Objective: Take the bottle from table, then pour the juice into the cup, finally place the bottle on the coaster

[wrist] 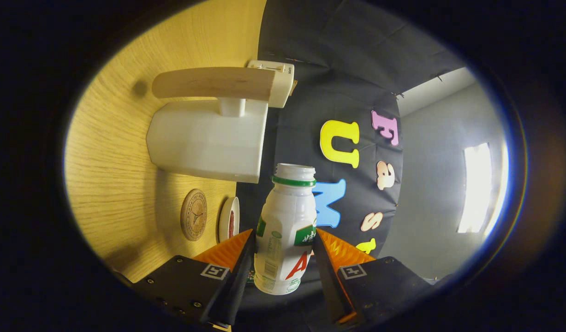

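Tongs were closed around the bottle, one finger pressed on each side of its lower body, so the grip was firm and narrow. Bottle was white plastic with a green neck ring and a printed label, cap off, open mouth pointing straight ahead along the fingers. The whole view was rolled sideways: the tabletop ran as a wood-grain surface off the tongs' left finger, not under them, so the bottle was being held tipped over relative to the tabletop and clear of it.

Just beyond the left finger, close to it, sat the cup, white rim with dark reddish inside, seen mostly edge-on; could not tell how full. Next to the cup, further out from the left finger, lay the coaster, a round wooden disc with an engraved pattern, flat on the tabletop, apart from the cup. Nothing on it.

Further ahead of the tongs, beyond cup and coaster, stood a big white container with a wooden lid on a short white stem. Behind that, a small white box-like device at the booth wall. Right of the tongs, grey wall with a bright window patch.
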Motion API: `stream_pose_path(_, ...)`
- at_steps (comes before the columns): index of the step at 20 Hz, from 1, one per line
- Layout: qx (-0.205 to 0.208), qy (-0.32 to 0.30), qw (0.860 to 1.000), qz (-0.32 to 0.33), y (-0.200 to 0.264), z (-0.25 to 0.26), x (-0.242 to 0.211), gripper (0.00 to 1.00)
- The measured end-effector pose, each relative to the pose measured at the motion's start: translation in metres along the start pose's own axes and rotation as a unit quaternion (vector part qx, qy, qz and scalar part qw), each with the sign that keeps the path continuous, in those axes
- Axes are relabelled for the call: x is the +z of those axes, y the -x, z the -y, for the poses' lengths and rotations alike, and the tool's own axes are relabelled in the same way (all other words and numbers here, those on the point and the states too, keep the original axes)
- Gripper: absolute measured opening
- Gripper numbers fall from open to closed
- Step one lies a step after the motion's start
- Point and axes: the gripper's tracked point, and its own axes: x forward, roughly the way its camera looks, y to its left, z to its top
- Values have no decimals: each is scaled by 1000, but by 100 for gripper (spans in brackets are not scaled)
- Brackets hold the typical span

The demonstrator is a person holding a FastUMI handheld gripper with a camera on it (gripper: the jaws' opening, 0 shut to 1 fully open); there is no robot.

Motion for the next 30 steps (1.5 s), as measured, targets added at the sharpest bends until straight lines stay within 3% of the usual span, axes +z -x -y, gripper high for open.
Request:
stream_pose_path(20,-9,53,998,10,-5,8,3,72)
stream_pose_path(26,21,11,1000,1,-6,0,8,66)
stream_pose_path(30,12,18,1000,-6,-19,13,10,66)
